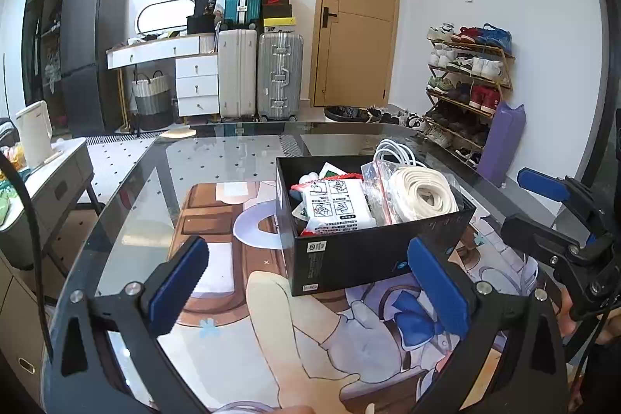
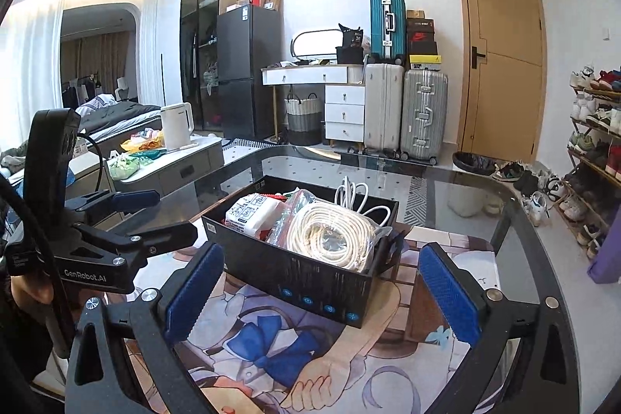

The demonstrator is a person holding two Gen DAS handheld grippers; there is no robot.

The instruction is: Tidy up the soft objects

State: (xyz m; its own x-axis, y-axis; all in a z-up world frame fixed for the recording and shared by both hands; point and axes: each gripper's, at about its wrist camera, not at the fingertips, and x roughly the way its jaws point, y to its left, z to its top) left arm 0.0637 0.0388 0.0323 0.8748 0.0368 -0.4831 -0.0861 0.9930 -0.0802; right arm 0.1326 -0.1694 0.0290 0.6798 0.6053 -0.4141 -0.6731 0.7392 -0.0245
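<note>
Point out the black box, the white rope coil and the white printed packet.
black box (image 1: pixel 361 258), left wrist view, on its near outer wall.
white rope coil (image 2: pixel 333 235), right wrist view, on the coiled strands.
white printed packet (image 1: pixel 335 206), left wrist view, on its printed face.

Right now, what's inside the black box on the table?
The black box holds a coil of white rope, a white packet with printed diagrams, a clear zip bag and a white cable. Whatever lies beneath them is covered.

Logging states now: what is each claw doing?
Left claw: open, holding nothing.
Right claw: open, holding nothing.
</note>
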